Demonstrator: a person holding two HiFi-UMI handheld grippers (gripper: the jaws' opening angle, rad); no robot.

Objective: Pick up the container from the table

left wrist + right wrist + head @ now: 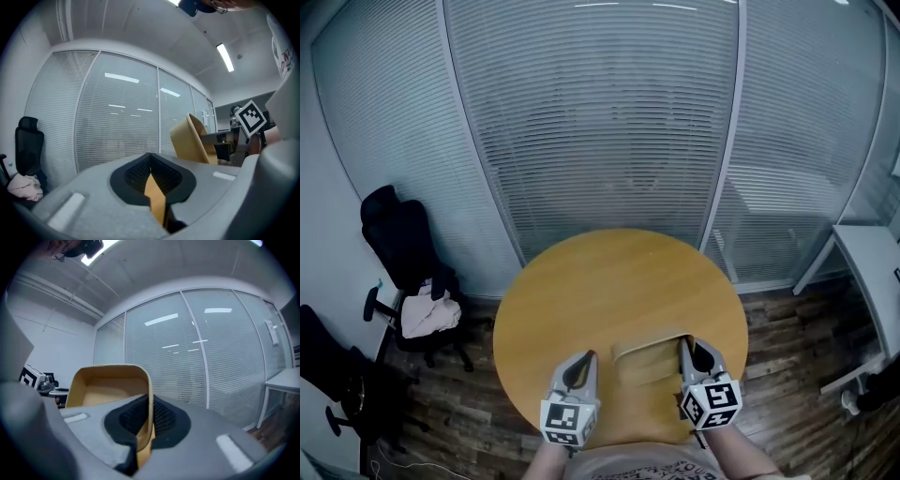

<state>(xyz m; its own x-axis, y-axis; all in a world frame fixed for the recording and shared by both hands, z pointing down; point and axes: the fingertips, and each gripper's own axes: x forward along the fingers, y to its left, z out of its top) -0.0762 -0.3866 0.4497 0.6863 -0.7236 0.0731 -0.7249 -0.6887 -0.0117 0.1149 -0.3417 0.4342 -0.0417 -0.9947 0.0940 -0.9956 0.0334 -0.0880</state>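
The tan container (652,361) is over the near part of the round wooden bench (609,272), between the two grippers. The right gripper (694,349) has it by its right wall. In the right gripper view, the fingers (161,417) pinch that thin wall edge-on, with the open hollow of the container facing left. From the left gripper view the container appears tilted against the window blinds (600,122). I cannot tell whether its base touches the bench.

The left gripper (579,364) hangs just left of the container, apart from it. Its fingers (133,171) are pressed nearly together, and only a narrow tan sliver shows in the slit between them. I cannot tell what that sliver is.

A black office chair (405,246) with a pale cloth (429,314) on its seat stands on the dark wood floor (787,328), far left of the bench.
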